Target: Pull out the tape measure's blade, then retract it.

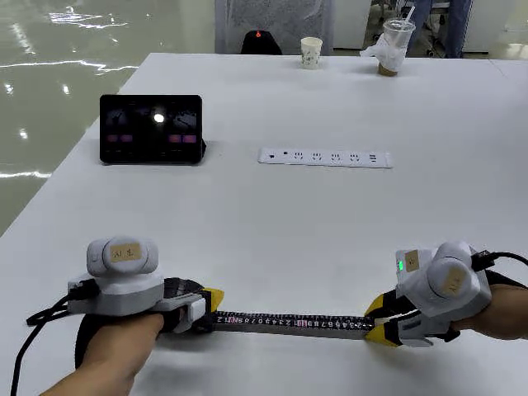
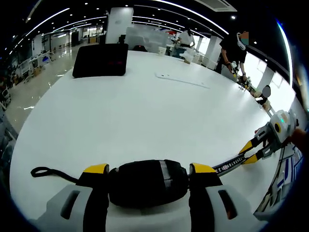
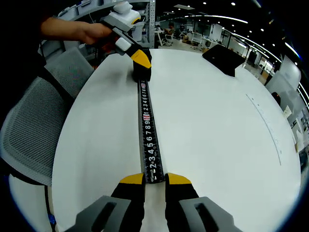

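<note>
Left side: the left tool sits at the near-left of the desk, held in a hand. Its yellow-tipped jaws are clamped on either side of the black tape measure case.
Case: it rests low on the desk surface between the left jaws. A thin black strap trails from it onto the desk on the left of the left gripper view.
Right side: the right tool is at the near-right, also in a hand. Its jaws are pinched together on the free end of the blade.
Blade: it is drawn out and runs straight from the case to the right tool. It lies along the near edge of the desk with its black face and white numerals turned up.
Span: the two tools are well apart, joined by the blade.
Far-left of desk: a dark tablet stands propped.
Middle of desk: a white power strip lies flat, well beyond the blade.
Far edge: a paper cup stands with a clear plastic cup and its straw to the right.
</note>
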The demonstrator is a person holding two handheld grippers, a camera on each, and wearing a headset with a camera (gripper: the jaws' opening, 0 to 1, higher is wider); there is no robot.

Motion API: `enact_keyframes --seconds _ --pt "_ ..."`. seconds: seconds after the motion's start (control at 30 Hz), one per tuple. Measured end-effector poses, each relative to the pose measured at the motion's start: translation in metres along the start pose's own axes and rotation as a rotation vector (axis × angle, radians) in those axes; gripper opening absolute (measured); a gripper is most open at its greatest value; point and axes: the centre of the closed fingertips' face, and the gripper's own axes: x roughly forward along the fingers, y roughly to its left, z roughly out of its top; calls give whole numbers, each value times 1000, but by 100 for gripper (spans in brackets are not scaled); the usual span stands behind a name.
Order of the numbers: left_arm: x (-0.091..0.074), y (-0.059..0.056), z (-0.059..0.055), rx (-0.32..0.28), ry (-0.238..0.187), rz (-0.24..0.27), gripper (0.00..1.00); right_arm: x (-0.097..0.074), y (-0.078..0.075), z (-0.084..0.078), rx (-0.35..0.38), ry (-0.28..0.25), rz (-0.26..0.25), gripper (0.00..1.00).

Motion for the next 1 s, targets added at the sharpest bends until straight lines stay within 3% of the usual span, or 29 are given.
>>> enact_keyframes --seconds 1.0 --pt "11 4 -10 50 88 66 65 1 -1 -1 -1 12 -11 11"
